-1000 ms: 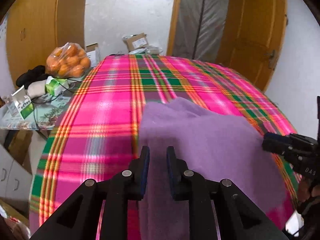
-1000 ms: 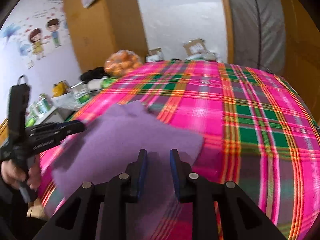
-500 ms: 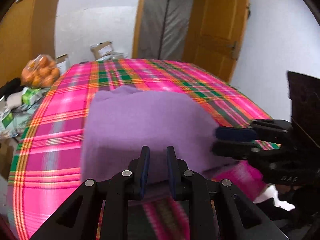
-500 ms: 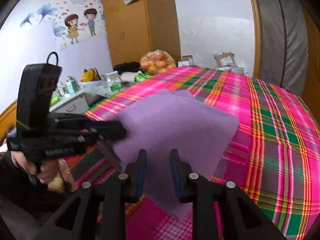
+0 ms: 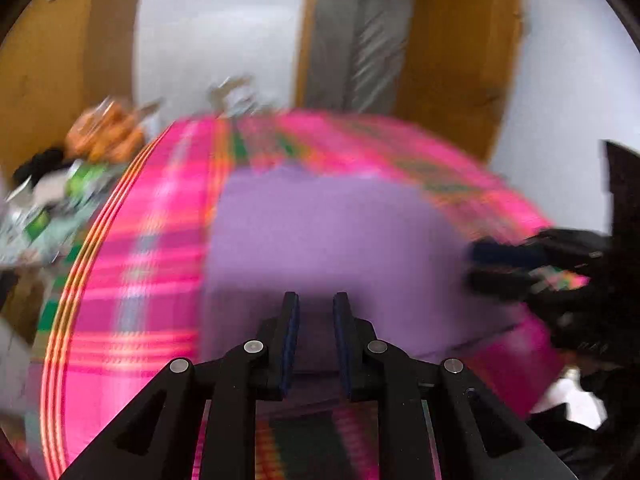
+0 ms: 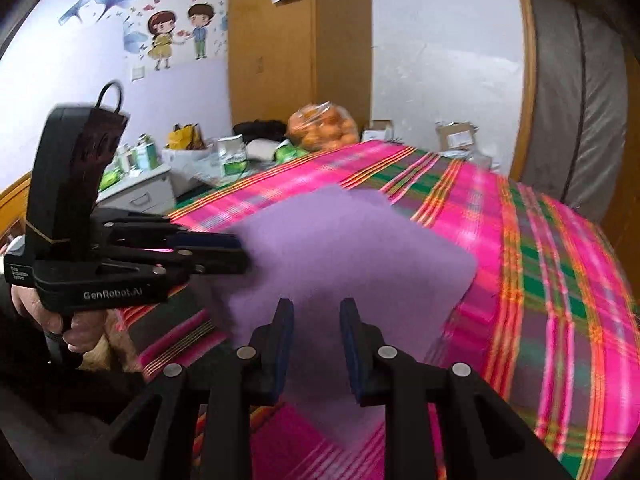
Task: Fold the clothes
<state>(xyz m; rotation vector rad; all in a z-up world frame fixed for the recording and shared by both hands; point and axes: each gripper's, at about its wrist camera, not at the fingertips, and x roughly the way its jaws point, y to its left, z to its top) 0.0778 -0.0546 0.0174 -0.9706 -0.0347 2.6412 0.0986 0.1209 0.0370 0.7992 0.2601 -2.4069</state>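
On the bed-like surface under a pink-green plaid cover [image 6: 540,280] lies the purple cloth [image 6: 352,248], toward the near edge, one corner hanging off toward the cameras in the right wrist view.

Step in hand, as I judge it: mid-fold. The cloth already looks doubled into a rough rectangle, and both tools sit at its near side, ready for another fold or a squaring-up.

Left tool [image 5: 314,300]: jaws stand a little apart with purple between them. I cannot tell whether the pads press on the fabric. From the right wrist view its tips sit at the cloth's left edge, with the person's hand [image 6: 52,316] on the grip.

Right tool [image 6: 316,304]: jaws parted somewhat wider, cloth running into the gap. Again I can't tell whether it grips. The left wrist view is smeared with blur and is no help.

Next move calls for a firm pinch on the near edge at both corners, an even lift, then carrying the edge across to the far edge so the corners meet.

Materials: the cloth is matte, fleece-like, soft and thickish, with no visible pattern, and drapes limply. The cover is thin woven plaid and lies flat. The tool fingers are rigid black plastic with dark blue pads.
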